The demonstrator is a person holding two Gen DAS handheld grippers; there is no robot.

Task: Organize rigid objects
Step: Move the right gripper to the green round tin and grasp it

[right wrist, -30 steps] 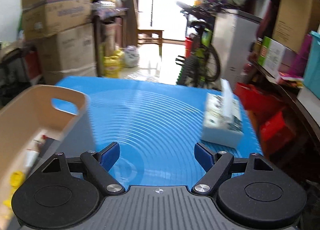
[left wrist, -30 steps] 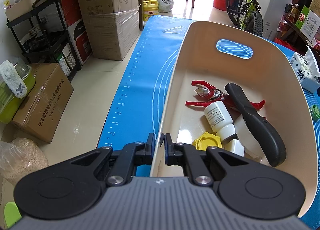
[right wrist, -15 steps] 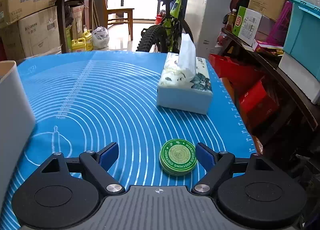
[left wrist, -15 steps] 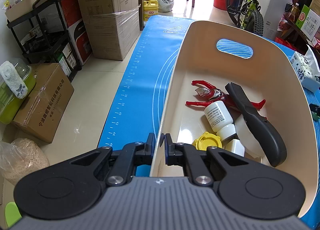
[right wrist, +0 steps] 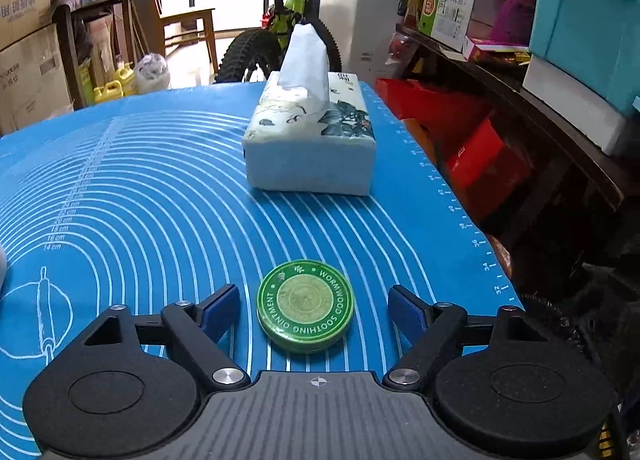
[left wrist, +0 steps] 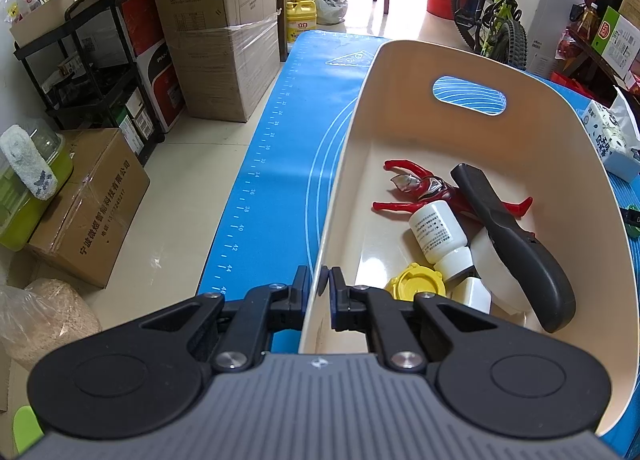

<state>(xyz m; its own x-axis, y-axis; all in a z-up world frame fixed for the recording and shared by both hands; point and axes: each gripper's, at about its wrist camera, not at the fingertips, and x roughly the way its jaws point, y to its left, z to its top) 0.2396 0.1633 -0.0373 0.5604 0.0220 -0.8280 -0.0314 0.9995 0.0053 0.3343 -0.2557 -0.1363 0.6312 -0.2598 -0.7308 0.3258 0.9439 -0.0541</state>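
A cream plastic bin (left wrist: 472,72) stands on the blue mat (left wrist: 280,148). My left gripper (left wrist: 320,286) is shut on its near left rim. Inside lie a red figure (left wrist: 420,186), a white bottle (left wrist: 438,230), a yellow lid (left wrist: 416,280) and a black-handled tool (left wrist: 516,244). In the right wrist view a round green ointment tin (right wrist: 306,304) lies flat on the mat (right wrist: 140,180), between the fingers of my right gripper (right wrist: 314,306). Its jaws are closing, with a gap left on both sides of the tin.
A tissue box (right wrist: 312,140) sits on the mat behind the tin. The mat's right edge (right wrist: 464,220) drops off beside red boxes and a cluttered shelf. Cardboard boxes (left wrist: 224,40), a black rack and a bicycle (left wrist: 496,20) surround the table.
My right gripper has swung right and sunk toward the mat. The green tin came into view and now lies between its fingers, which have narrowed a little. The left gripper and bin have not moved.
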